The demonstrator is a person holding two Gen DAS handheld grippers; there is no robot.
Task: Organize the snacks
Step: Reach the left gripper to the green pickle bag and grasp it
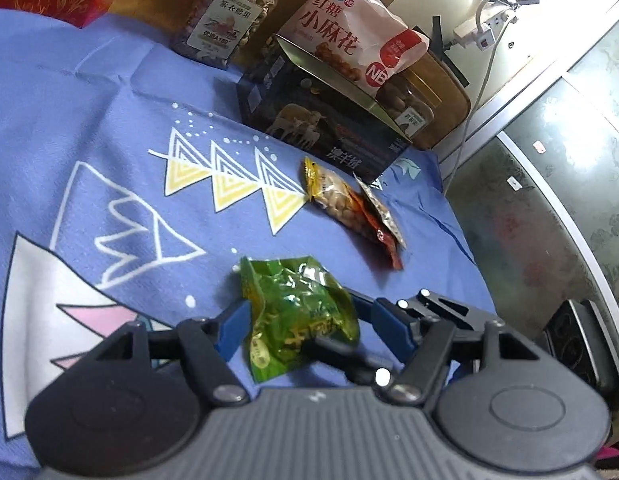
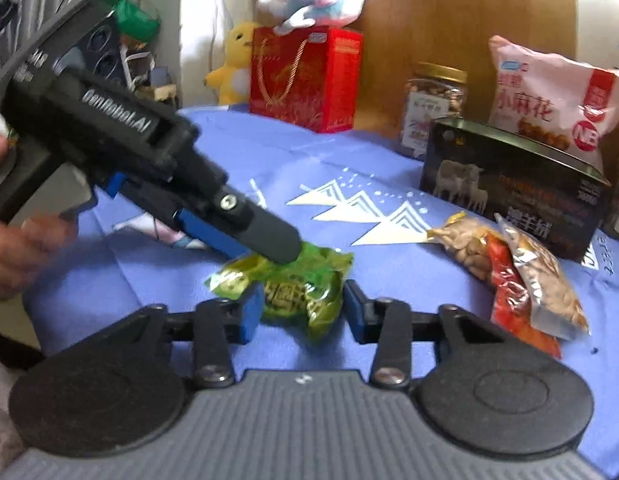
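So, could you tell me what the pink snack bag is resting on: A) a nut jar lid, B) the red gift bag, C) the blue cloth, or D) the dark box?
D: the pink snack bag rests on top of the dark box, leaning back behind its front edge.

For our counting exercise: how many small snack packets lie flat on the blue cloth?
4: the green packet between the grippers' fingers, and three overlapping near the dark box: a yellow-ended nut packet, a red packet, a silver packet. More may hide beneath.
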